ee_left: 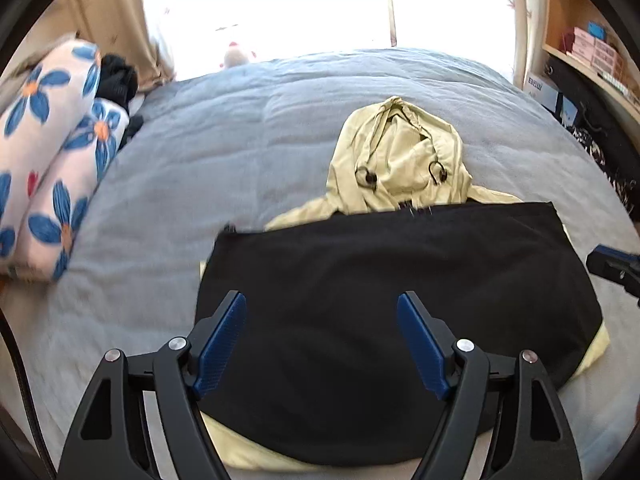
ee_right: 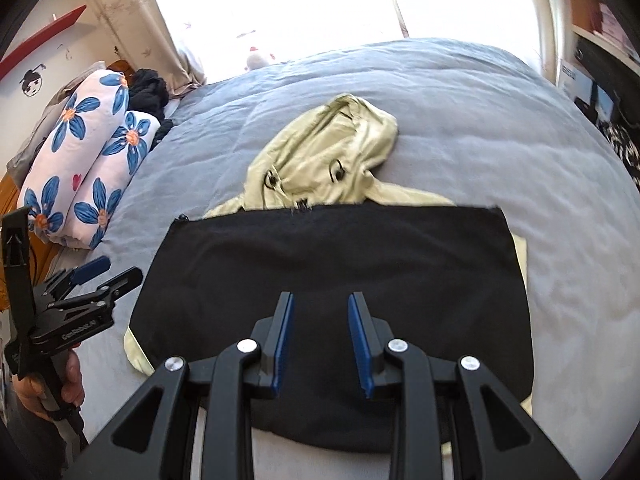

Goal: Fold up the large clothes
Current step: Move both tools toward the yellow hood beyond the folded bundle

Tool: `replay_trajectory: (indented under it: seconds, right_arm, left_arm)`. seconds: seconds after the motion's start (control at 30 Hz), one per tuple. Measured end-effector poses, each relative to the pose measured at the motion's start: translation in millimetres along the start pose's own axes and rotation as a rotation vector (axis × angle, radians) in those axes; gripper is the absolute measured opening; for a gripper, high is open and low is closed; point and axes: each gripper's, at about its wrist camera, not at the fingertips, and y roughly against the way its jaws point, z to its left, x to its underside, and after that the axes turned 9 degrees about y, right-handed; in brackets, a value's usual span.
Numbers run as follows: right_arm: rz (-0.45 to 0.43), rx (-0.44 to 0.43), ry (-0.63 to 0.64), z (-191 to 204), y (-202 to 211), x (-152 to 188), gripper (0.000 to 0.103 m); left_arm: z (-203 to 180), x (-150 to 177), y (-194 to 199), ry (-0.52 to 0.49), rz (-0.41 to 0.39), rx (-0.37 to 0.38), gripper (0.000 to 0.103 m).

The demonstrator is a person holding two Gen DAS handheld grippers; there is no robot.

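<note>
Hoodie (ee_left: 400, 152) lies folded on a grey bed (ee_left: 200, 152); left gripper (ee_left: 322, 344) gapes wide, right gripper (ee_right: 320, 340) narrowly parted, both empty above it.

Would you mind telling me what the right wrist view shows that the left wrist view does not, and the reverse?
Only the right wrist view shows the person's hand holding the left gripper, a red shelf and a wall sticker.

Only the left wrist view shows pink boxes on a wooden shelf, and just the tip of the right gripper.

Both show the pale yellow hoodie with its dark lining folded up, the grey bedspread and the floral bedding rolls.
</note>
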Motion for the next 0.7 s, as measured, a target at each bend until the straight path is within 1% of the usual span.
replay_trajectory:
  seconds: [0.2,0.33,0.37,0.57,0.7]
  right_arm:
    - [-0.016,0.018,0.019,-7.2,-13.3,-49.2,0.028]
    - [-0.033,0.039,0.021,-14.6,-18.2,-78.0,0.028]
    - [-0.038,0.045,0.020,-17.4,-19.3,-87.0,0.028]
    - [-0.051,0.078,0.012,-30.4,-23.8,-119.3,0.028]
    - [-0.050,0.076,-0.016,-42.8,-30.8,-139.0,0.028]
  left_arm:
    - [-15.2,-43.9,-20.4,-0.078,-0.039,-0.044,0.077]
    - [-22.1,-69.5,-36.7,-0.102,-0.031,-0.055,0.077]
    - [-24.7,-75.9,-40.5,-0.112,-0.036,-0.067,0.077]
    - [-33.8,-104.7,-56.6,-0.170,-0.076,-0.122,0.077]
    - [-37.1,-123.5,-70.7,-0.196,-0.061,-0.137,0.077]
